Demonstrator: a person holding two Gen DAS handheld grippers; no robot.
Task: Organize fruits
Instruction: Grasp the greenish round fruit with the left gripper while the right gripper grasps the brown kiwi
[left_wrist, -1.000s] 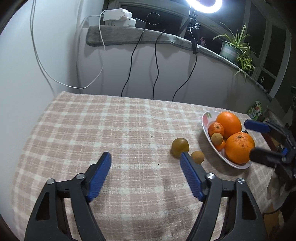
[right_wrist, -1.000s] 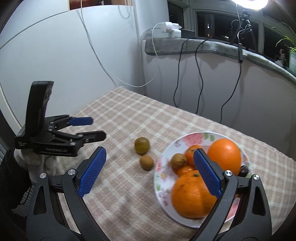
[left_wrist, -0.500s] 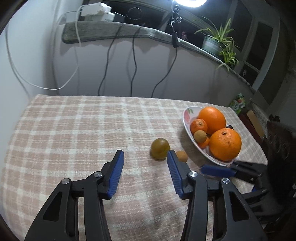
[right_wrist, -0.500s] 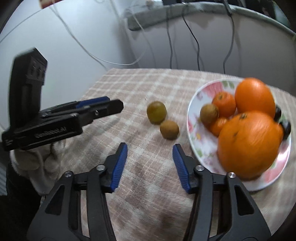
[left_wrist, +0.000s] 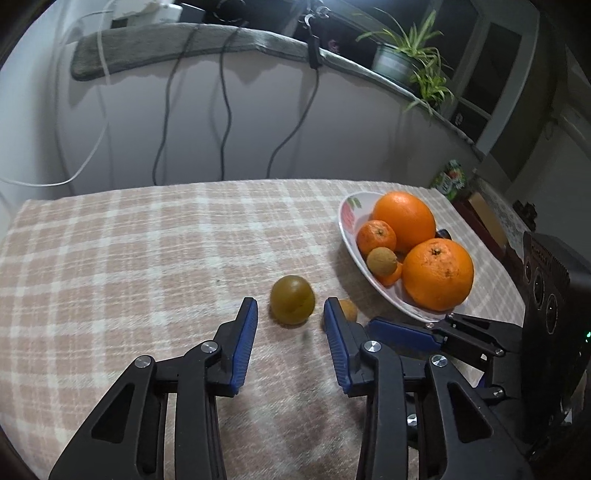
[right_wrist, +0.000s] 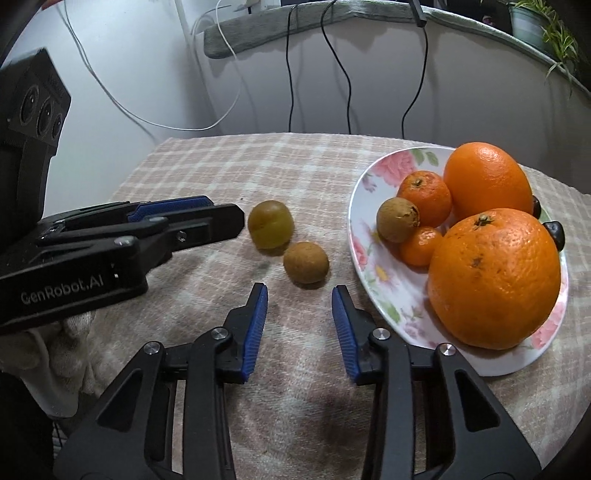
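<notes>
Left gripper (left_wrist: 290, 312) narrowed but gripping nothing, lined up on green fruit (left_wrist: 292, 305); right gripper (right_wrist: 299, 295) likewise empty, jaws just closing, short of brown fruit (right_wrist: 306, 262) on checked cloth (right_wrist: 207, 166) beside plate (right_wrist: 364, 206). Could nudge either round fruit rolling, or clash fingers, both fruits lying close together

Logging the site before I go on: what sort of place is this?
Likely a home, at a table by a window: checked tablecloth, floral plate of oranges, potted plant on the sill.
</notes>
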